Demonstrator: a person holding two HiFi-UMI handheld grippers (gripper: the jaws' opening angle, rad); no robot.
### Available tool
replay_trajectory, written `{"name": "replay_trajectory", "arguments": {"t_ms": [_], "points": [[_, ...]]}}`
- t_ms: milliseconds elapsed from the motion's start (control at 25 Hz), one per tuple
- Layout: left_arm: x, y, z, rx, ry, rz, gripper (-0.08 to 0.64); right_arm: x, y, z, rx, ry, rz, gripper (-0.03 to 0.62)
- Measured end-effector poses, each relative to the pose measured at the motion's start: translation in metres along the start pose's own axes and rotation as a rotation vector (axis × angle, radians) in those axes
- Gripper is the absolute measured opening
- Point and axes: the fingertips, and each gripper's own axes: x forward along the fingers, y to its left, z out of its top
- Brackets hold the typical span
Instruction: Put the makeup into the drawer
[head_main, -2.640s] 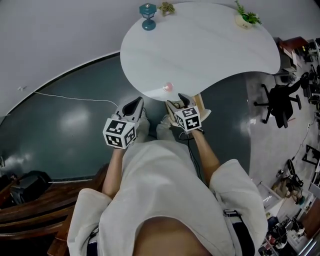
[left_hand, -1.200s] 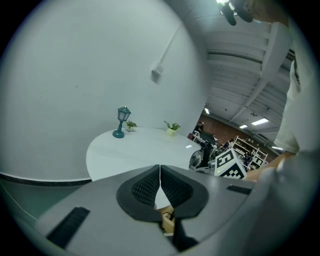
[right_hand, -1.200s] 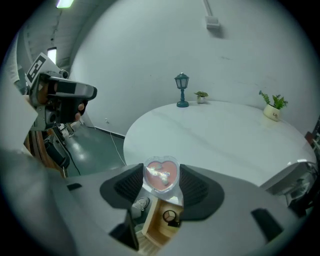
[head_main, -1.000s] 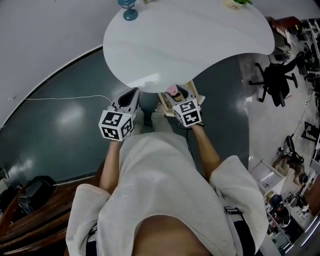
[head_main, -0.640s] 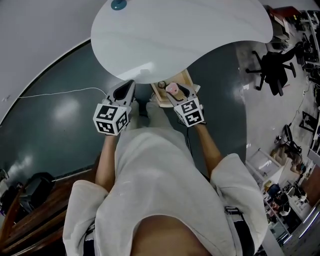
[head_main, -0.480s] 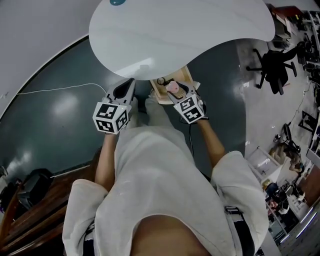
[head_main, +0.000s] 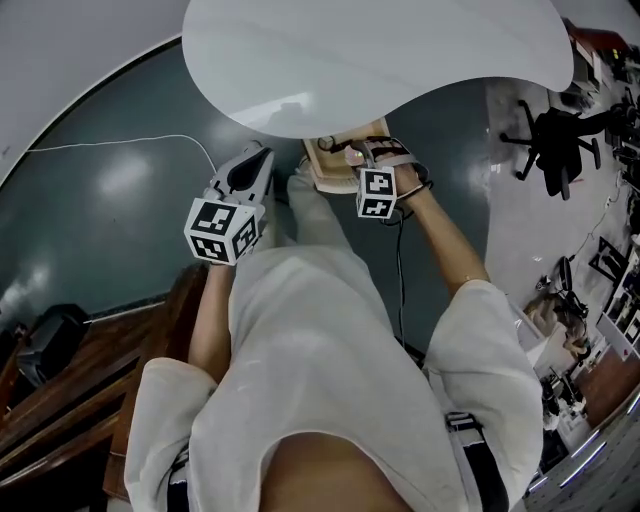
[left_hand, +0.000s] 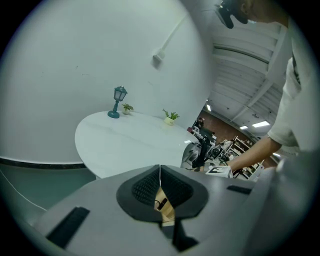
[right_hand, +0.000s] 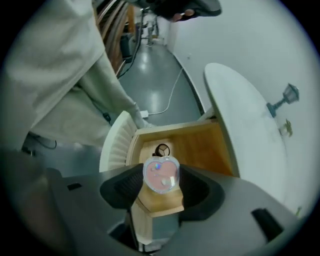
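Observation:
A pink heart-shaped makeup case (right_hand: 161, 175) sits clamped between the pads of my right gripper (right_hand: 161, 182). That gripper (head_main: 360, 160) points steeply down over the open wooden drawer (right_hand: 192, 145), which sticks out from under the white table (head_main: 380, 60). A small round black object (right_hand: 162, 150) lies on the drawer floor. In the head view the drawer (head_main: 330, 165) shows beside the right marker cube. My left gripper (head_main: 258, 160) hangs to the left of the drawer. Its jaws (left_hand: 160, 175) are shut with nothing between them, and a strip of the drawer shows below the pads.
A teal lamp (left_hand: 117, 100) and small potted plants (left_hand: 171, 116) stand at the far side of the table. A white cable (head_main: 110, 145) runs over the dark floor. A black office chair (head_main: 560, 140) stands at the right, and dark wooden furniture (head_main: 60, 390) at the lower left.
My right gripper has rolled over and come down with the heart case, from the table's edge to above the open drawer. The left gripper sank a little.

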Motion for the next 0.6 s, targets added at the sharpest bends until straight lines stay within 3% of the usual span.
{"name": "replay_trajectory", "arguments": {"t_ms": [160, 280, 440, 600], "points": [[-0.001, 0.005, -0.014, -0.025, 0.001, 0.022, 0.012, 0.026, 0.007, -0.010, -0.232, 0.067, 0.042, 0.224], [-0.002, 0.013, -0.021, -0.044, 0.002, 0.038, 0.012, 0.048, 0.010, -0.013, -0.335, 0.099, 0.079, 0.224], [-0.005, 0.018, -0.032, -0.063, 0.006, 0.055, 0.012, 0.076, 0.015, -0.013, -0.358, 0.127, 0.114, 0.224], [-0.006, 0.020, -0.040, -0.078, 0.012, 0.069, 0.012, 0.101, 0.015, -0.019, -0.293, 0.155, 0.147, 0.224]]}}
